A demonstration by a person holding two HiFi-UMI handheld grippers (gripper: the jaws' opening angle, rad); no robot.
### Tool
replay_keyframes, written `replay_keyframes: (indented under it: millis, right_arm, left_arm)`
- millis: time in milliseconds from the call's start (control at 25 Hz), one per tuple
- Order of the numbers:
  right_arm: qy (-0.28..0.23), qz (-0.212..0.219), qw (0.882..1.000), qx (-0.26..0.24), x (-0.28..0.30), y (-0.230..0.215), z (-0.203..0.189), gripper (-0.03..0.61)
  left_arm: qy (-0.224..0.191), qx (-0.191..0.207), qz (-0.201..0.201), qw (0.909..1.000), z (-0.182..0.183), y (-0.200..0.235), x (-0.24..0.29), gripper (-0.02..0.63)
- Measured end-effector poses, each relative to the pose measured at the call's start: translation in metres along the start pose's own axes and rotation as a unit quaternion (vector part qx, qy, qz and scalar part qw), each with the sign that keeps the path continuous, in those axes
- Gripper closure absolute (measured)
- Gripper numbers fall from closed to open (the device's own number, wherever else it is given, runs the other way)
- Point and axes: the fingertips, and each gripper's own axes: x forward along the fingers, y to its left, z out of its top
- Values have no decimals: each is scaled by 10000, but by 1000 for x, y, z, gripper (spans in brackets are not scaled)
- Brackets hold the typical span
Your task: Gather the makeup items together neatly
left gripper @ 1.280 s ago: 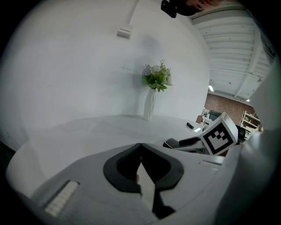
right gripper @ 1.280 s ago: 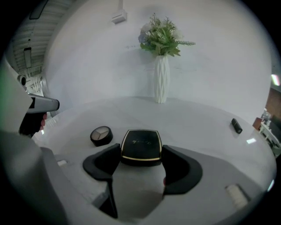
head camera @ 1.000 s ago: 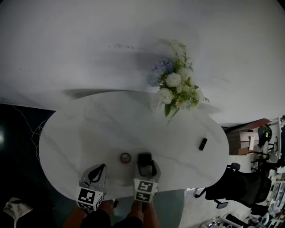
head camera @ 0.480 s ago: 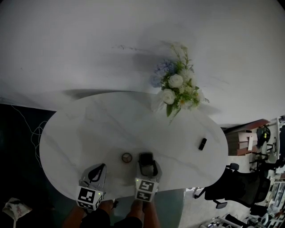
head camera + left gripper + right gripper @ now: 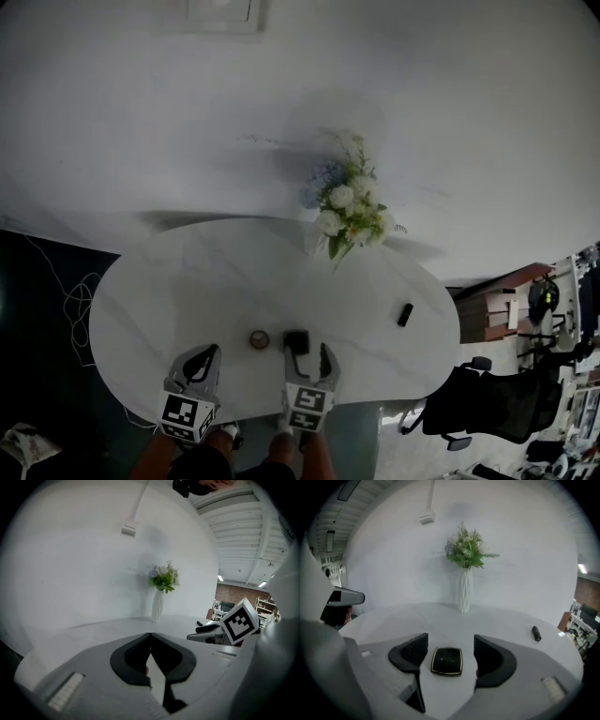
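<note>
On the left of the counter, the left gripper has its fingers pressed together with nothing in them, so no worries there. Just ahead and to its right sits a little round pot, and close beside that is the black compact. The compact lies flat on the counter in the gap of the right gripper. Its fingers are spread wide on either side, not touching the compact and holding nothing.

My guess at what goes wrong: the compact is thin and flat, so a squeeze could ride over the lid or shove it into the pot instead of gripping. The counter looks slick too, so a nudge might send it skating. Far right, the lipstick lies well apart from the rest. One clumsy push and I'd bet it rolls away.
</note>
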Motion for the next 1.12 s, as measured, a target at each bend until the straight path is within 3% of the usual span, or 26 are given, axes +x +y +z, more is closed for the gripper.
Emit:
replay_keyframes:
  millis: [440, 760, 960, 1120]
  right_arm:
    - [-1255, 253, 9914, -286, -91, -11, 98, 283]
    - [-1738, 169, 9841, -340, -159, -18, 120, 492]
    - [-1944, 161, 9802, -339, -188, -13, 125, 558]
    - [-1989, 228, 9792, -339, -199, -8, 122, 574]
  left_arm:
    - [-829, 213, 20, 9963, 90, -30, -42, 603]
    - [-1177, 399, -19, 9922, 121, -57, -83, 603]
    - [-1285, 490, -69, 9905, 128, -70, -99, 603]
    - [-1282, 490, -107, 9905, 127, -77, -105, 603]
